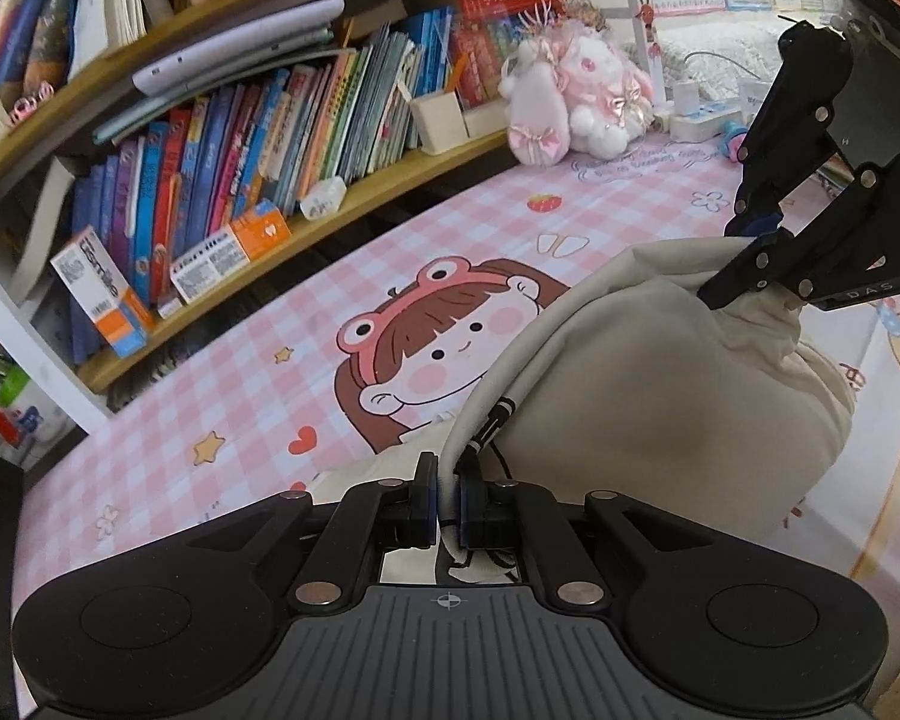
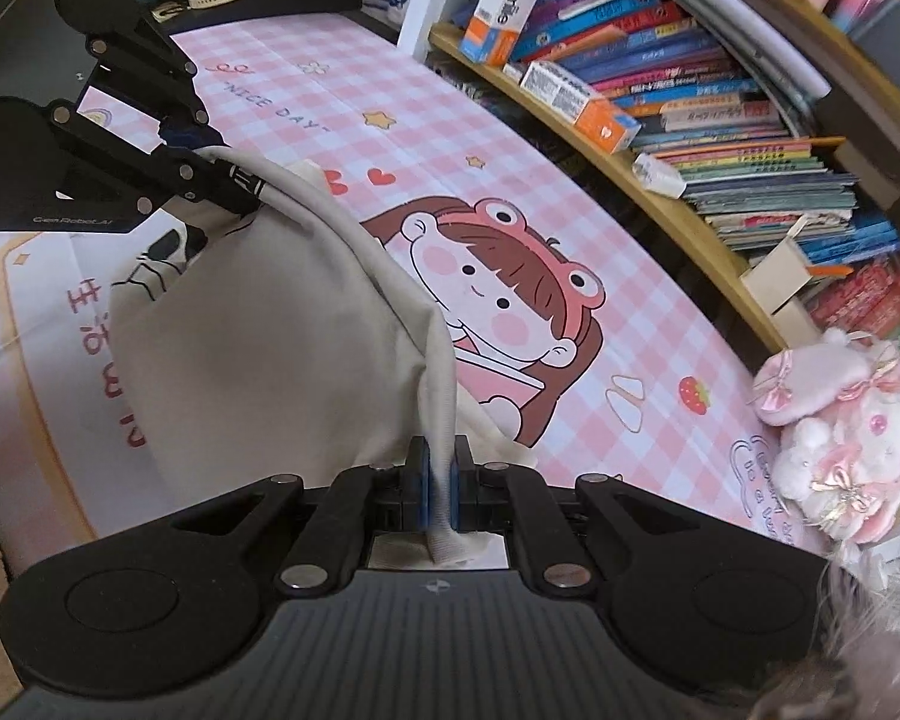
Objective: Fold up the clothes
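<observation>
Black two-finger tongs are filling the bottom of each wrist view, and both are clamping the same beige cotton garment (image 1: 660, 396). The left gripper (image 1: 448, 501) is pinching the ribbed hem edge between its blue pads, jaws nearly together with only the cloth's thickness between them. The right gripper (image 2: 440, 489) is doing likewise, its jaws pressing on a grey ribbed band of the garment (image 2: 258, 324), a short end of which is poking out behind the pads.

Beneath everything, a pink-and-white checked table covering (image 1: 222, 396) is spreading across the surface, printed with a brown-haired cartoon girl in a pink frog hat (image 1: 432, 336), plus stars, hearts and a strawberry. The beige garment is hanging bunched between the two tongs above this covering, its lower folds sagging toward the cartoon print; a black-lined graphic is showing on the cloth near the left gripper in the right wrist view.

Behind the covering, a curved wooden bookshelf (image 1: 354, 210) is holding rows of colourful books (image 1: 258, 138). A pink-and-white plush rabbit with bows (image 1: 576, 102) is sitting at the far end of the covering. An orange-and-white carton (image 2: 501, 12) is leaning against the books on the shelf edge.
</observation>
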Demonstrator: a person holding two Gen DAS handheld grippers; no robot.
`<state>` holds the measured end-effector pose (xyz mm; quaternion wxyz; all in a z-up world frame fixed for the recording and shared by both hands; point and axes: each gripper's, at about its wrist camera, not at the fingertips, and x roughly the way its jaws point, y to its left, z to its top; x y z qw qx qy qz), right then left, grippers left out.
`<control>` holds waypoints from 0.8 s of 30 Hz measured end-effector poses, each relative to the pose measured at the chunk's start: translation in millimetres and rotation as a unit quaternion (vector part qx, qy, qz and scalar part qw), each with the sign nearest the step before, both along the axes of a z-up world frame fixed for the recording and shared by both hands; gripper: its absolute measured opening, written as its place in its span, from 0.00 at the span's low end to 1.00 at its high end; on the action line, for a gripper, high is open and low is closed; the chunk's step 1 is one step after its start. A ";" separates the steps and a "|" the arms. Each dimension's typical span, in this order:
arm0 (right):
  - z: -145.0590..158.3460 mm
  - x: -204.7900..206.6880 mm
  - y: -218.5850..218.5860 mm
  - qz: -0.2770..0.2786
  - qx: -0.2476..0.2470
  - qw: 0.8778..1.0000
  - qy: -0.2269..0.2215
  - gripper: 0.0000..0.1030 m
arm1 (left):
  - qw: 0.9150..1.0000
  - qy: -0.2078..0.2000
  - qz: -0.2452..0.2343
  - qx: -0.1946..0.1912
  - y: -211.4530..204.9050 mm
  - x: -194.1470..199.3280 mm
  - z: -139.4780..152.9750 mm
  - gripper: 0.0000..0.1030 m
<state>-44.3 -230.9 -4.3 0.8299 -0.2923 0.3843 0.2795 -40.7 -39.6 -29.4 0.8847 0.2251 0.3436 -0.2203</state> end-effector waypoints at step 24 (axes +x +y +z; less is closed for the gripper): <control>-25.8 49.7 -79.0 -0.263 0.227 0.938 0.015 0.37 | 0.932 0.049 0.196 -0.300 131.8 50.2 4.2 0.79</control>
